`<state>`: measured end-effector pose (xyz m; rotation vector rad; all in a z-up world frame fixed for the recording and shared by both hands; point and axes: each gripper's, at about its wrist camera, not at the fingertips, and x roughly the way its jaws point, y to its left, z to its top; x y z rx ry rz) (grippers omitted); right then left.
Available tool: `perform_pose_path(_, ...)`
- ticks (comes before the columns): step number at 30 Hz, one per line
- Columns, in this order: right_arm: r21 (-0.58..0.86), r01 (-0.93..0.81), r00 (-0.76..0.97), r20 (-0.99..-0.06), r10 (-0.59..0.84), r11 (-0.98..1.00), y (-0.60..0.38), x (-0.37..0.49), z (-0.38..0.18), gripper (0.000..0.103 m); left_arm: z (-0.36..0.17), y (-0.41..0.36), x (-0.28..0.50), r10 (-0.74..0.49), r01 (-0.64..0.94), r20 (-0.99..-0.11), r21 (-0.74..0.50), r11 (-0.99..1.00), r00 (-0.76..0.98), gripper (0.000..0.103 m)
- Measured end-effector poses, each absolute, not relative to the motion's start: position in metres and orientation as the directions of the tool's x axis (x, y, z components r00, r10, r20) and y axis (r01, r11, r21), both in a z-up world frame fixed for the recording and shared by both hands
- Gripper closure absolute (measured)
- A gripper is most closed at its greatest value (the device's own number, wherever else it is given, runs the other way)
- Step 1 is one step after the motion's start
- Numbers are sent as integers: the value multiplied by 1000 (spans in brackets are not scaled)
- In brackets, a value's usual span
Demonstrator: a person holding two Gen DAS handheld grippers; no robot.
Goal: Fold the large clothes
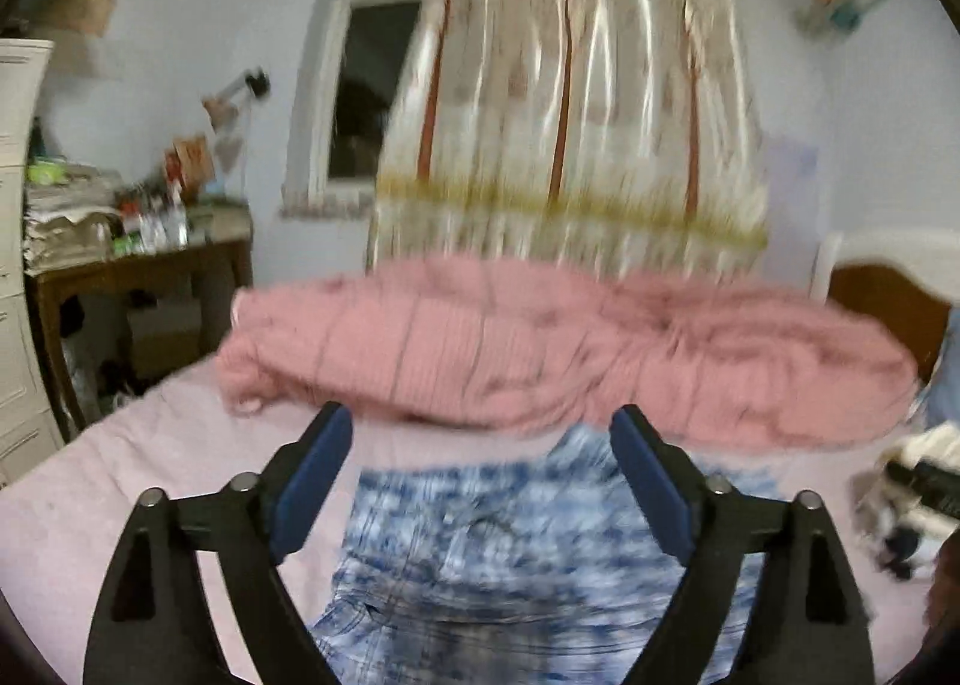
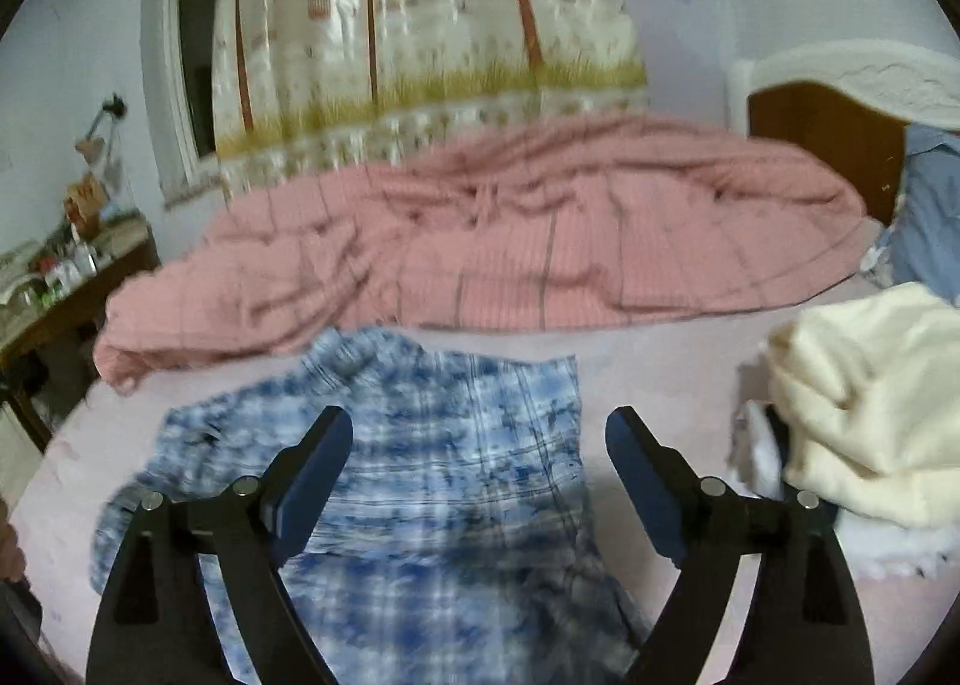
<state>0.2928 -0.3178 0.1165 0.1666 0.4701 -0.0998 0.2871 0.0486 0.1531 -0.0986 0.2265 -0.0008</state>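
Observation:
A blue and white patterned shirt (image 2: 444,481) lies spread on the pale pink bed sheet (image 2: 660,379), part folded, with a sleeve bunched at its left. It also shows in the left wrist view (image 1: 480,559), blurred. My left gripper (image 1: 480,445) is open and empty above the shirt's far part. My right gripper (image 2: 480,445) is open and empty above the shirt's middle and right edge.
A rumpled pink blanket (image 2: 480,229) lies across the far side of the bed. A cream garment pile (image 2: 870,397) sits at the right. A wooden headboard (image 2: 834,145) is at far right. A cluttered desk (image 1: 144,247) stands left of the bed, curtain (image 1: 570,103) behind.

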Motion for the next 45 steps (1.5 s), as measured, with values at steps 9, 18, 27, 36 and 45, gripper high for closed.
perform_pose_path(9, 57, 102, 932, -353, -76, 993, -282, 191, 174, 9, 183, 44, 188, -51, 46, -129, -41, 998, 990, 1)
perform_pose_path(18, 11, 36, 979, -202, -33, 999, -244, 105, 214, 0, 208, 49, 118, -34, 33, -34, -18, 999, 999, 1)
perform_pose_path(27, 81, -66, 963, -255, 84, 995, -242, 93, 195, 0, 202, 60, 96, -25, 26, -48, 12, 1000, 999, 1)
perform_pose_path(36, 23, 9, 855, -519, 4, 1000, -270, 177, 86, 0, 107, 57, 158, -5, 18, -264, 47, 999, 964, 1)
perform_pose_path(45, -10, -145, 566, -821, 74, 989, -285, 248, -38, 0, -5, 47, 233, 21, 70, -521, 153, 986, 853, 3)
